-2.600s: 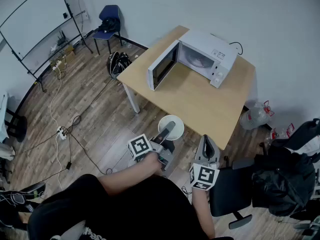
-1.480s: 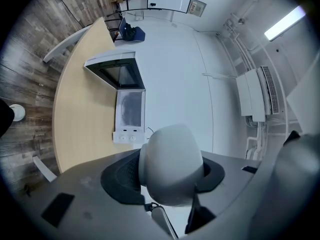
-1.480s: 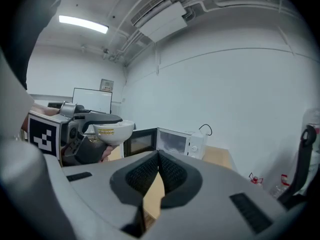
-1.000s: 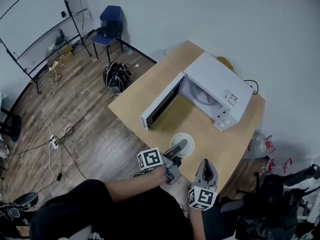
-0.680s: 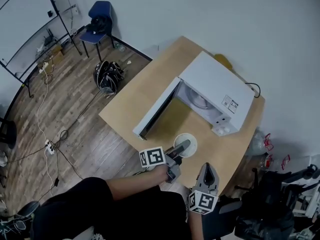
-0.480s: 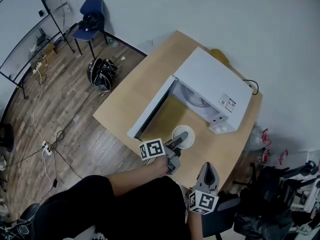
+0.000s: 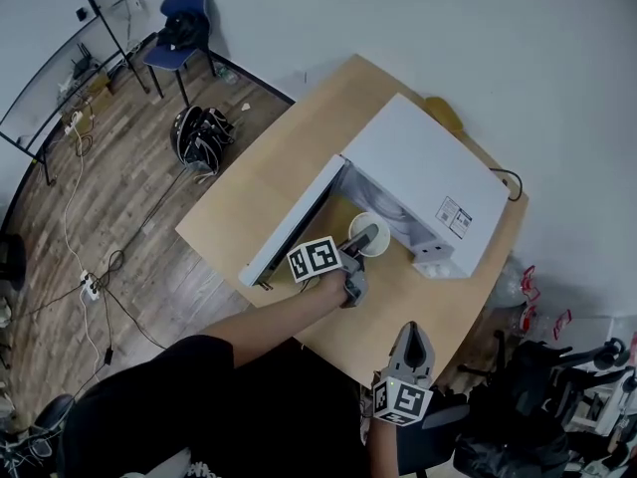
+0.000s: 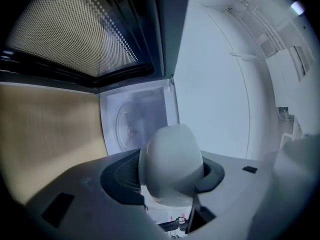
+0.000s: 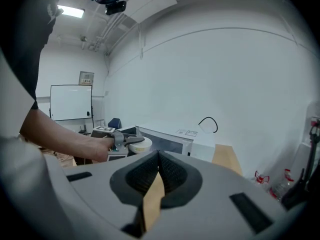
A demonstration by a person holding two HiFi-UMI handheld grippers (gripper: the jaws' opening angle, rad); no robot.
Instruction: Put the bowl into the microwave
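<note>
Plank flooring [image 7: 109, 207] of brown wood and plain white walls bound the room. One pale wooden table [image 7: 269, 172] stands by the wall.

Nearest, at the table's near edge, is the right gripper [image 7: 413, 331], grey plastic with one marker cube. Its two ribbed black pads [image 9: 145, 174] meet at the tips, with nothing between them.

Farther in, the left gripper [image 7: 364, 237] is clamped on the rim of one round, smooth white bowl [image 7: 379, 246]. The bowl is held at the mouth of the microwave [image 7: 423, 167], between the cabinet and the open door [image 7: 289, 229].

One microwave is present: white and boxy, its door window dark and perforated, with a round turntable [image 8: 132, 126] inside.

Far left stand one blue chair [image 7: 184, 13] and one dark bag [image 7: 199, 132] on the floor.
</note>
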